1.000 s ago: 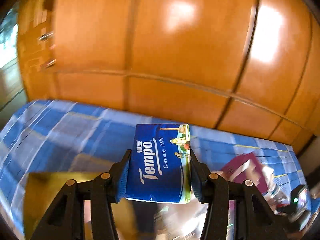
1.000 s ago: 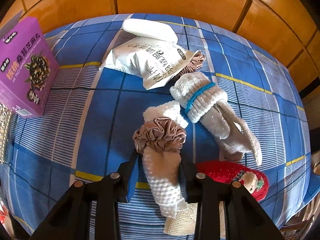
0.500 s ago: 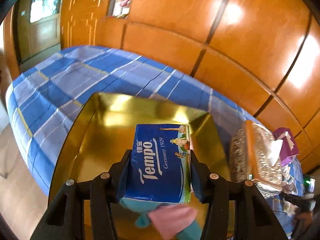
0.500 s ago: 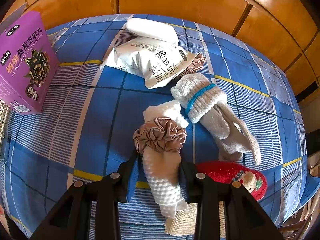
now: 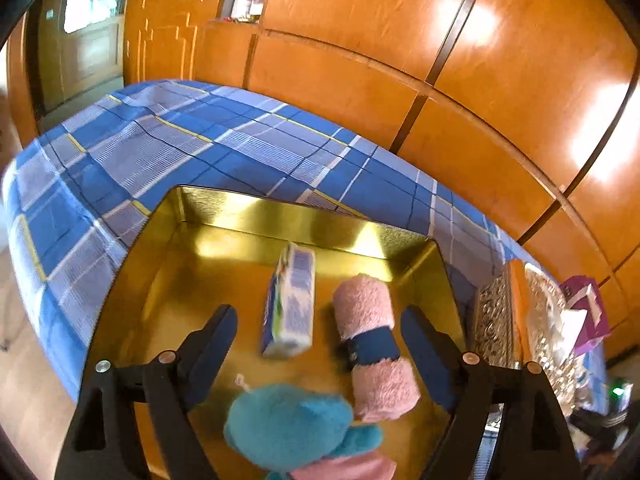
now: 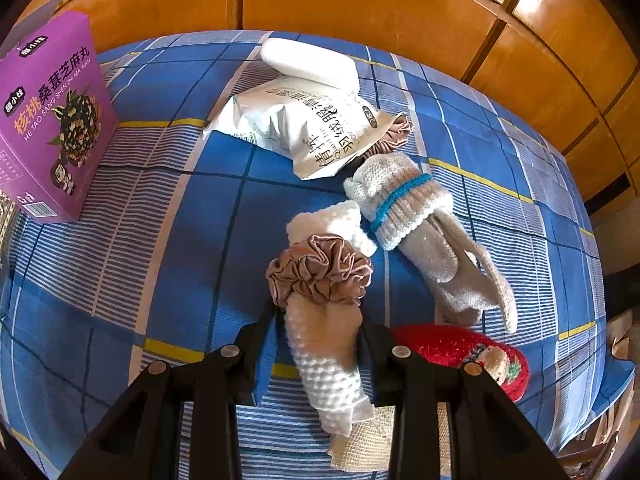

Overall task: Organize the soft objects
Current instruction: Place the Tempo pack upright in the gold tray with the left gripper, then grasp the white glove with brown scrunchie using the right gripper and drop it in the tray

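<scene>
My left gripper [image 5: 318,320] hangs over a gold tin tray [image 5: 280,212], its jaws opening and touching nothing. A blue tissue pack [image 5: 290,304], blurred, lies in the tray between and beyond the fingers. Beside it lies a pink rolled towel [image 5: 372,344] with a dark band, and a blue plush toy [image 5: 288,426] sits nearer the camera. My right gripper [image 6: 318,320] is shut on a white rolled cloth [image 6: 324,348] with a tan scrunchie [image 6: 320,268] around it, on the blue checked bedsheet [image 6: 120,280].
A cream knit glove [image 6: 420,220], a red knit piece [image 6: 460,346], a white snack bag [image 6: 308,124], a white case [image 6: 308,62] and a purple box [image 6: 48,120] lie on the sheet. An ornate tissue box [image 5: 516,316] stands right of the tray. Wooden panels [image 5: 440,60] rise behind.
The left gripper came over the gold tray, sank, then opened and let go of the tissue pack, which now lies in the tray. The right gripper kept its hold and stayed still.
</scene>
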Motion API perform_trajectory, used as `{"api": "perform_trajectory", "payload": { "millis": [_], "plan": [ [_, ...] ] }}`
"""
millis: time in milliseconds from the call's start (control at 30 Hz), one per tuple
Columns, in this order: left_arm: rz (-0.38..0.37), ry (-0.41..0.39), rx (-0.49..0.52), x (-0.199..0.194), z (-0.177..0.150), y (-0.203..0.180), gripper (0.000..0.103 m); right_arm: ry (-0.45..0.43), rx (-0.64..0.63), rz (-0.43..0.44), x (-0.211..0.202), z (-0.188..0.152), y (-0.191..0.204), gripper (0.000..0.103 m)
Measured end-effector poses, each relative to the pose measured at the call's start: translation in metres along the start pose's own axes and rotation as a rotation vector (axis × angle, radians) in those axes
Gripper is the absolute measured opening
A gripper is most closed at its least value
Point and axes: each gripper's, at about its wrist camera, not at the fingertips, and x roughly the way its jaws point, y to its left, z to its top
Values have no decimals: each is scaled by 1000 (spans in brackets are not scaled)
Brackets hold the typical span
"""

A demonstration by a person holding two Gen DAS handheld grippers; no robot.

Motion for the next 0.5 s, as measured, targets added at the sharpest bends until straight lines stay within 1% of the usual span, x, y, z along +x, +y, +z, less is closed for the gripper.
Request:
{"api": "perform_trajectory", "payload": {
  "millis": [167, 267, 400, 500],
  "plan": [
    [22, -30, 76, -18, -24, -13, 86, -3, -4, 0, 1, 3, -2, 34],
    [19, -27, 132, -26, -37, -23, 88, -9, 6, 2, -1, 5, -5, 33],
    [10, -24, 193, -35, -50, -35, 88, -28, 76, 16, -10, 11, -13, 32],
    [5, -30, 225, -40, -56, -41, 88, -58, 137, 37, -26, 27, -20, 32]
  ]
}}
